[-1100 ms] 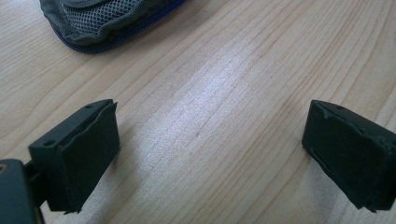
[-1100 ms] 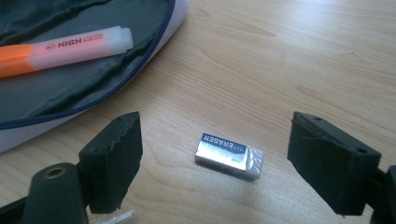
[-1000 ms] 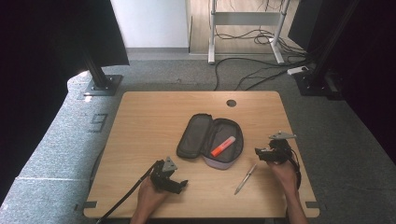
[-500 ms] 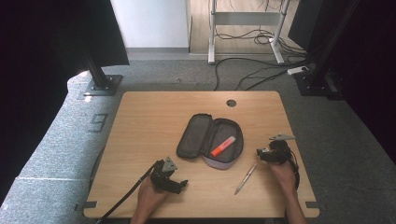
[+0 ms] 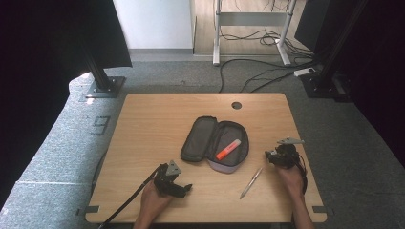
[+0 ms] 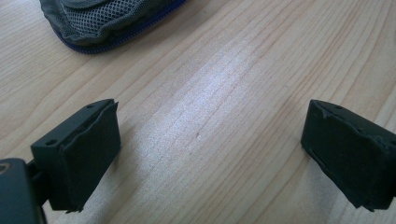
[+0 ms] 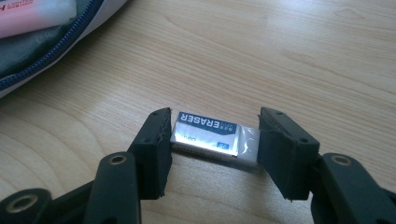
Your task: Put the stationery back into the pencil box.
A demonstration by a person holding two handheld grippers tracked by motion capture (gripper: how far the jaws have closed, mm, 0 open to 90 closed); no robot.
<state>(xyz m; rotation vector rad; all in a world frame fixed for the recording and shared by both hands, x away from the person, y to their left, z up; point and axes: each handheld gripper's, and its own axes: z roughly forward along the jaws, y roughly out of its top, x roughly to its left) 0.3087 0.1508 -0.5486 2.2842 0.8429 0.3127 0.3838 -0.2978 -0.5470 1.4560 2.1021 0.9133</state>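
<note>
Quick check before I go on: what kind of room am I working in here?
Probably a lab or recording studio, not a home: one bare wooden table on grey carpet, black stand bases beside it, and loose cables trailing across the floor behind.

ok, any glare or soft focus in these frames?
Left gripper view: pale sheen on the table, jaws sharp, pencil case slightly soft. Right gripper view: eraser label legible, highlighter blown out pale. High view: even light on the table, dark room corners.
</note>
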